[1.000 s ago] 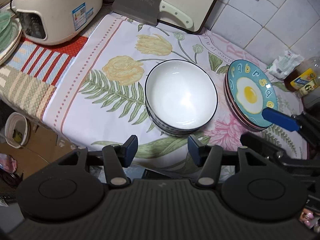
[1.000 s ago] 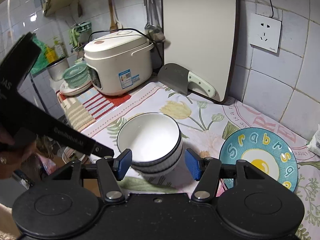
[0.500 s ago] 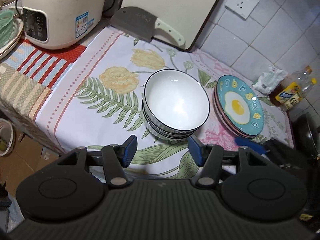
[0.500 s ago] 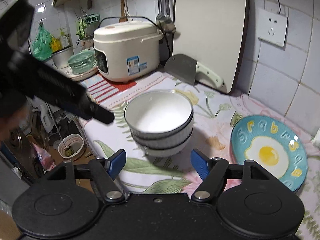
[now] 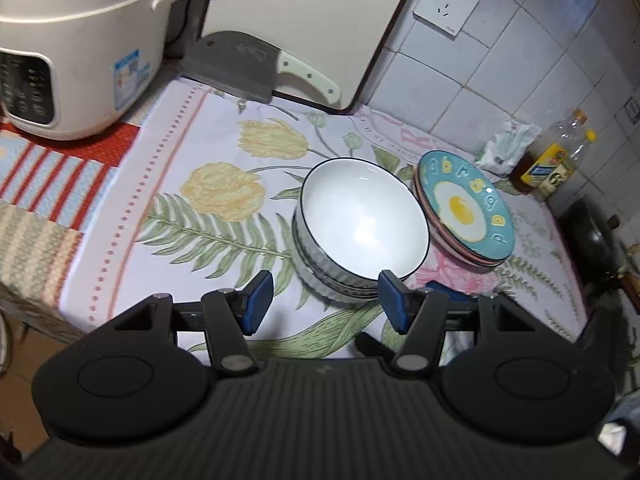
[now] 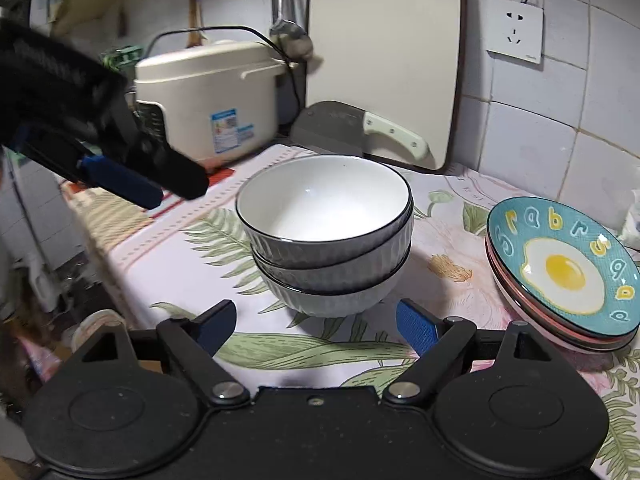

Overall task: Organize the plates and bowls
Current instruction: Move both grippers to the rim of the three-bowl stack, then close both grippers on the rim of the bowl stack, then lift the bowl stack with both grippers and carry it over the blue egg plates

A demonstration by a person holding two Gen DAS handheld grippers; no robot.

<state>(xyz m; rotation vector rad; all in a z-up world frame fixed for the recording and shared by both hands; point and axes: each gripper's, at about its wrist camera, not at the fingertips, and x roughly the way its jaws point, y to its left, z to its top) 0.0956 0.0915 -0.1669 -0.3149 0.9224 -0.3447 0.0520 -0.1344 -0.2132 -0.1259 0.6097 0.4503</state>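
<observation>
Kitchen counter under a floral cloth. Both grippers pulled back and lower than a second ago, bowls and plates now larger in each view.

Left gripper: jaws wide apart, holding nothing. Just ahead of the jaws and slightly toward the right finger, a stack of bowls, white inside, dark-rimmed, nested upright. Beyond the right finger, touching or almost touching the bowls, a stack of plates, top one teal with a fried-egg picture.

Right gripper: jaws likewise spread wide and empty. Bowl stack straight ahead between the finger lines, three bowls visible, not touched. Plate stack ahead and outside the right finger, tilted slightly. Left gripper's blue pad up and outside the left finger, hovering clear of the bowls.

Behind everything: rice cooker, cleaver, cutting board leaning on the tiled wall.

Likely meaning: like items already gathered into two neat stacks, both tools released and withdrawn, sorting apparently finished or nearly so. Any remaining step probably only nudging the stacks apart or straight.
</observation>
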